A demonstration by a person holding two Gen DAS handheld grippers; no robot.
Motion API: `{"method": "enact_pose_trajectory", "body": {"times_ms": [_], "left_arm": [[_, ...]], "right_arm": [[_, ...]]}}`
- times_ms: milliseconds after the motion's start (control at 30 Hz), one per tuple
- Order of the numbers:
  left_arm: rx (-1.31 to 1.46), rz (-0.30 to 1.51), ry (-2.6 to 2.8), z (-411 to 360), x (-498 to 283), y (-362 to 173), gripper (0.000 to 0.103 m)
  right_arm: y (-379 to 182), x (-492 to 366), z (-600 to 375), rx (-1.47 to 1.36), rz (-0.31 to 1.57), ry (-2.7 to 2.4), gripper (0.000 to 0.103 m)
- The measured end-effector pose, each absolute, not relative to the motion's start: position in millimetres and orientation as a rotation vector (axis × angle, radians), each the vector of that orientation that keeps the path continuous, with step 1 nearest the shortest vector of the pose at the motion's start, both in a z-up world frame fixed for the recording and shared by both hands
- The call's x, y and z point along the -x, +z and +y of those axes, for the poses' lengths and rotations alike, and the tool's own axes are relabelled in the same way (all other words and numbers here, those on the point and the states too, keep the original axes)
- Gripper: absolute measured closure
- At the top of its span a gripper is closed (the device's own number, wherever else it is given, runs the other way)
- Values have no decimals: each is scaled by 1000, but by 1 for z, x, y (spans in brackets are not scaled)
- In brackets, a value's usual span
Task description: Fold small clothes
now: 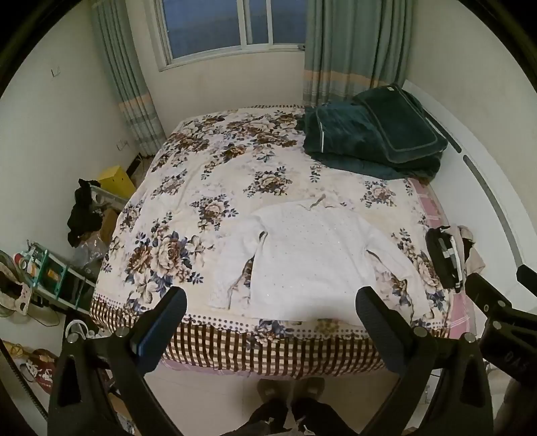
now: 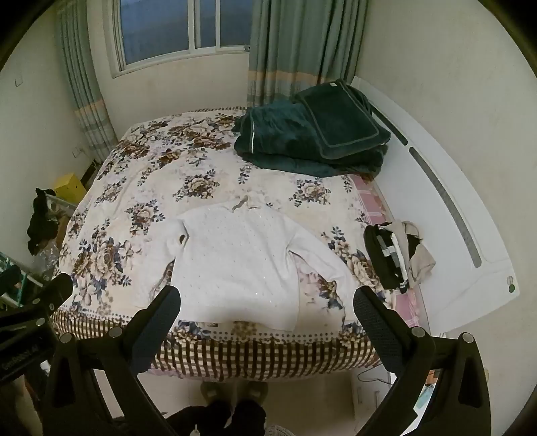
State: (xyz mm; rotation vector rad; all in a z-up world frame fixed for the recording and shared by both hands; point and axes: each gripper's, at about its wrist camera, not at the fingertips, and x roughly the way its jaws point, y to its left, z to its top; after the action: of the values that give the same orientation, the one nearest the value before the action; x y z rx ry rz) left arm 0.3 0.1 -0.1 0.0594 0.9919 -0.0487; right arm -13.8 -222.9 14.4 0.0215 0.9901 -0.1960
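Overhead, both the left gripper [image 1: 272, 302] and right gripper [image 2: 266, 300] hang with jaws wide and empty. Below, a white sweater [image 1: 308, 265] lies spread flat near the floral bed's [image 1: 208, 174] front edge.

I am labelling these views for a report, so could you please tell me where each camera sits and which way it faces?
Left wrist: on the left gripper, angled down over the bed's near edge at the white top; its open fingers, the person's feet and the right gripper's edge at the frame's right show.
Right wrist: on the right gripper, same downward angle, set further right; open fingers, feet, left gripper's edge show.
Shared: white top, floral bedspread, green blanket, window.
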Motion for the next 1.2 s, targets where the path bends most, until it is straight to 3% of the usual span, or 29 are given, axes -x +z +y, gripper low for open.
{"method": "enact_pose_trajectory", "body": {"times_ms": [1200], "left_arm": [[-39, 975, -63, -6, -11, 13, 0]], "right_arm": [[19, 14, -225, -24, 978, -195, 0]]}}
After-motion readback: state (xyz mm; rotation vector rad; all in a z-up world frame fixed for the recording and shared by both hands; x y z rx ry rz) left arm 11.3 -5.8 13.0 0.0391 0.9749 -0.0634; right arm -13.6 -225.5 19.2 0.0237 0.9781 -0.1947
